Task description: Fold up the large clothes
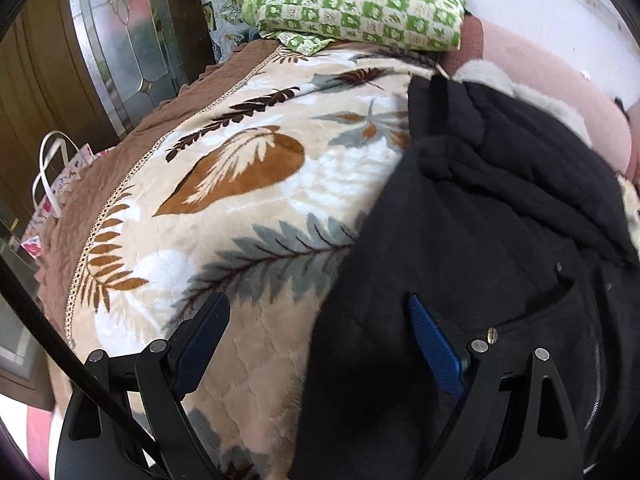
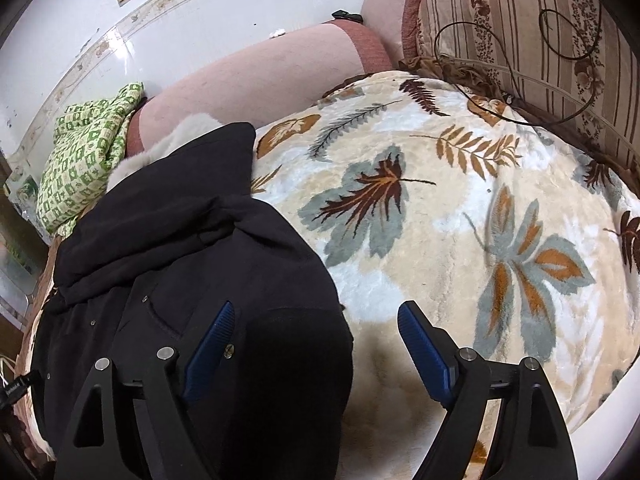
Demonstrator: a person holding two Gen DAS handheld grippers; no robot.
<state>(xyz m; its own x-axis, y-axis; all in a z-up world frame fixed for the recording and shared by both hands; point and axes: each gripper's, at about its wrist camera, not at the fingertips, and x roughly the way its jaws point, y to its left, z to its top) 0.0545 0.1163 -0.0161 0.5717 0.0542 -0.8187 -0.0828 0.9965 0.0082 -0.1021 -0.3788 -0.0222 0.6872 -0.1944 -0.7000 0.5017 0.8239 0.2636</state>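
Left wrist view: the left tongs [image 1: 320, 332] gape wide over the black coat's [image 1: 480, 240] edge on the bed blanket [image 1: 240, 168] — empty. The right tongs [image 2: 316, 336], lower centre, are wide too; next, I judge, each must pinch a hem to fold.

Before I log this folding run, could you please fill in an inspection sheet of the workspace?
Surface: leaf-print blanket over a bed.
Job's things: black coat with pale fur trim, lying bunched.
Clutter: green checked cloth; striped cushion.
Grippers: left gripper and right gripper, jaws open, straddling the coat's edges.
Cables: dark cord on the cushion.
Surroundings: white wall; glass door; gift bag.
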